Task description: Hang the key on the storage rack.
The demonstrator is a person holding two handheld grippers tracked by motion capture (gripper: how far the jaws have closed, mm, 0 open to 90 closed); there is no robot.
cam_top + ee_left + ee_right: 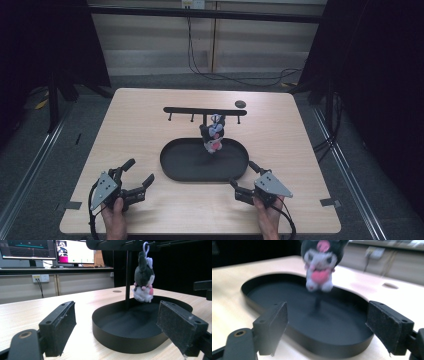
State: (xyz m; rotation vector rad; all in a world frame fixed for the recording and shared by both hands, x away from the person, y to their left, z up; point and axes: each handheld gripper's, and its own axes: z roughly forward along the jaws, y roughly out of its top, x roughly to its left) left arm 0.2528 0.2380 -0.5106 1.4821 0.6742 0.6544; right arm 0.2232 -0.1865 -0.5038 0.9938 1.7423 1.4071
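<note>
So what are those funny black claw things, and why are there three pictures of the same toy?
A person's hands hold two squeeze tools: the left gripper and the right gripper. Both are open and hold nothing. One picture looks down from above the pale wooden table. The other two come from small cameras riding on each gripper. On the table sits an oval black tray with a black hanger stand rising from it. A small black-and-white plush toy hangs from the stand by a loop.

Dim room with dark edges; the table (150, 130) is evenly lit from above. The plush toy (320, 263) looks blurred.
</note>
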